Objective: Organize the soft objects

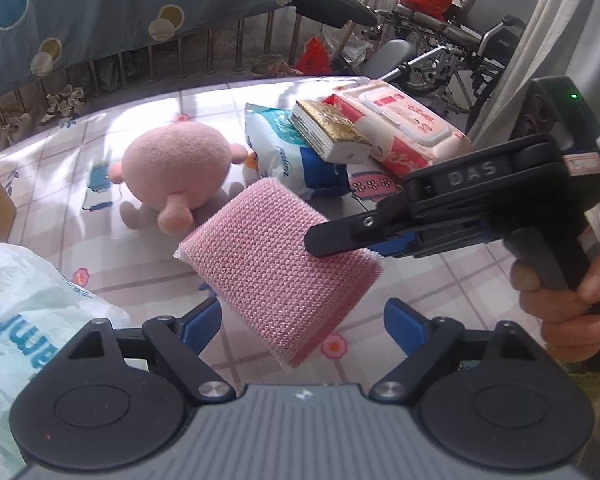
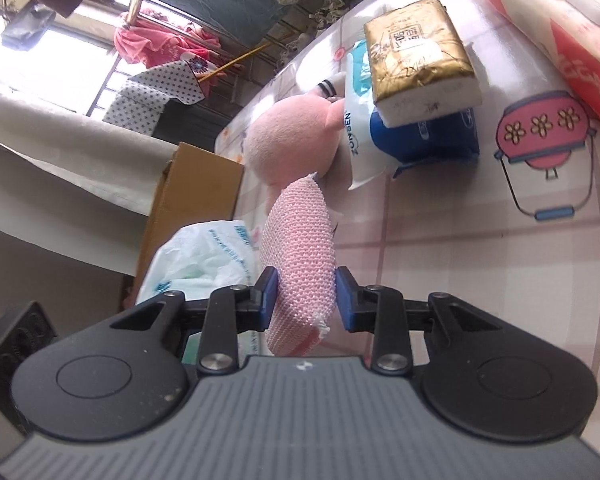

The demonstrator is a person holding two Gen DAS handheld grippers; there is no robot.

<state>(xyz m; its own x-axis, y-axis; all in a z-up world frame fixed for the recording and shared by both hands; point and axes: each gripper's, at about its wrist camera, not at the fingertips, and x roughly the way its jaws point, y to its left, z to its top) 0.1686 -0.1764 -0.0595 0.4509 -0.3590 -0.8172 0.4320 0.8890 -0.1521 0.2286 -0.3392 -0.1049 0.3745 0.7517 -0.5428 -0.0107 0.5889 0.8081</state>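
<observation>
A pink mesh sponge (image 1: 276,264) hangs above the table, pinched at its right edge by my right gripper (image 1: 340,246), which comes in from the right. In the right wrist view the sponge (image 2: 300,256) sits between the blue pads (image 2: 269,298), jaws shut on it. My left gripper (image 1: 302,326) is open, its blue pads (image 1: 204,322) on either side of the sponge's near end without touching. A pink plush toy (image 1: 176,172) lies on the table behind the sponge.
A blue-and-white pack (image 1: 292,152), a gold tissue pack (image 1: 328,130) and a red wipes pack (image 1: 404,128) are stacked at the back right. A crumpled white plastic bag (image 1: 32,320) lies left, beside a cardboard box (image 2: 192,208). Table has a patterned cloth (image 1: 460,292).
</observation>
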